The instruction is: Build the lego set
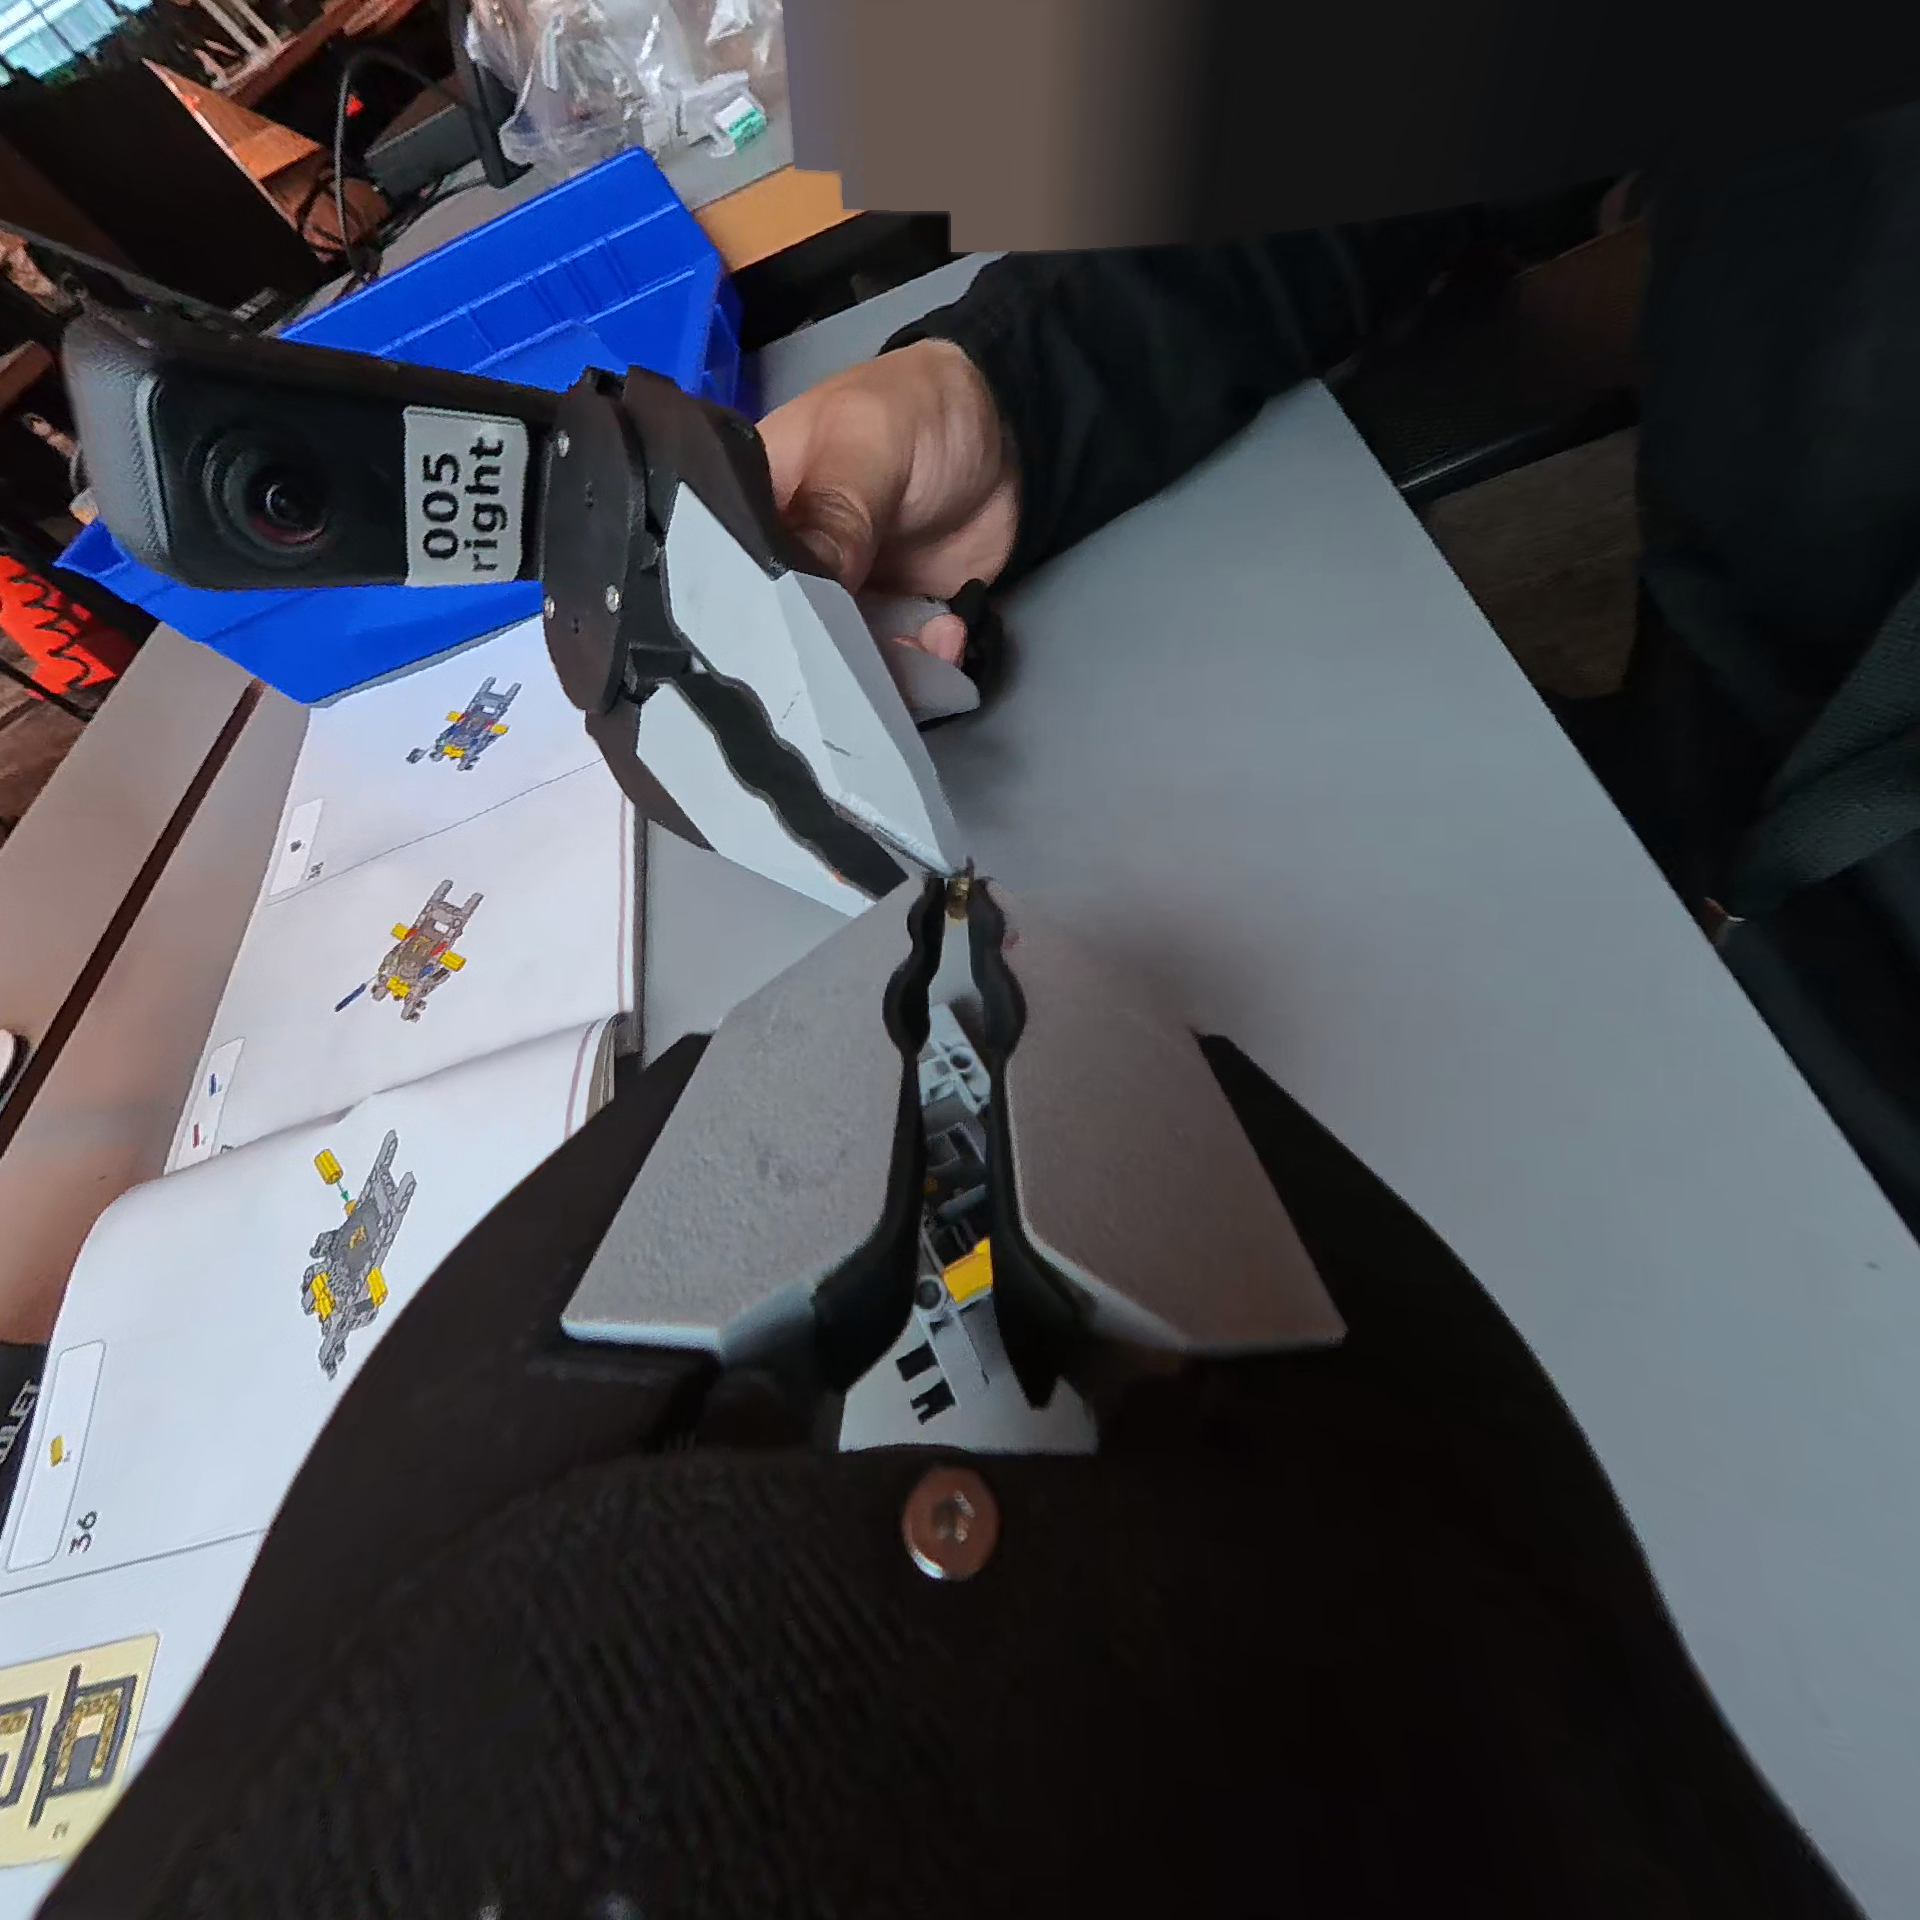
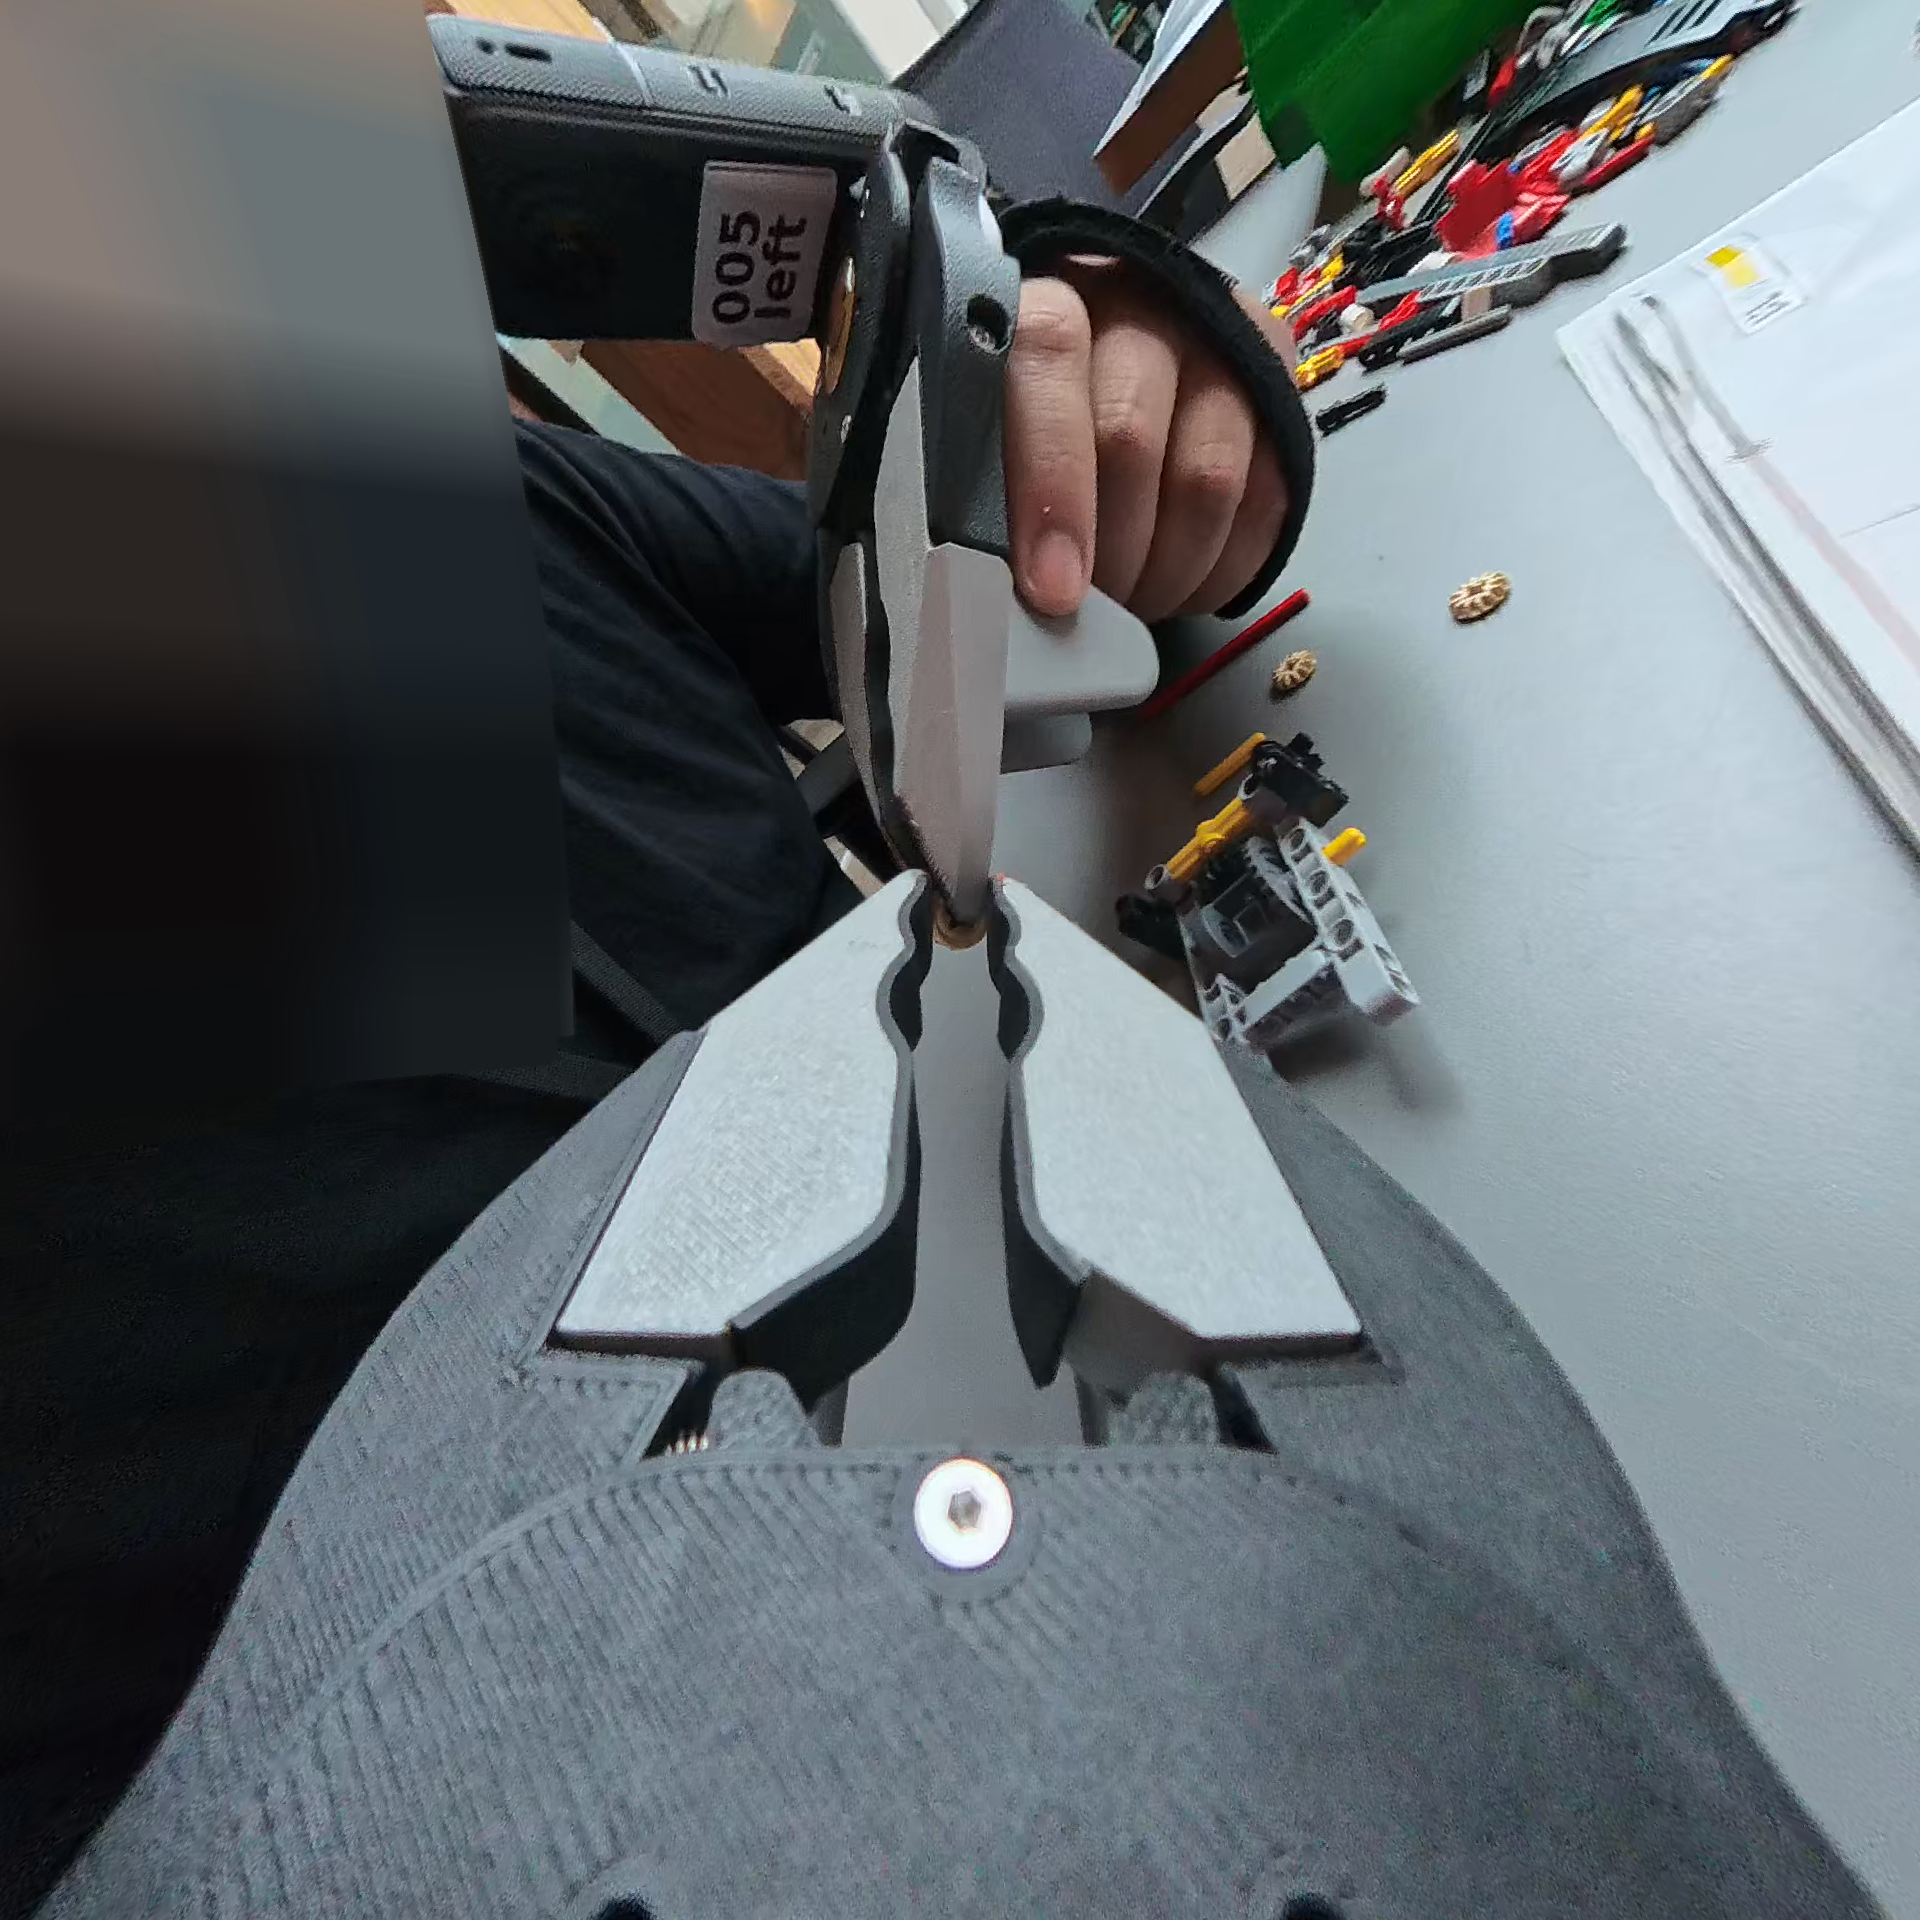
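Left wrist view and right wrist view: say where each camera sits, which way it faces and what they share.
Left wrist view: sits on the left gripper, faces across the grey table to the right gripper, a hand, an open instruction booklet and a blue bin.
Right wrist view: sits on the right gripper, faces the left gripper, the hand holding it, the half-built model and loose parts.
Shared: both grippers' tips meet at one small tan part.

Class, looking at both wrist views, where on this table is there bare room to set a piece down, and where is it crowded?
Bare: the grey table right of the gripper tips, out to its edge, and the stretch between the model and booklet. Crowded: the loose parts pile, and around the two gears.
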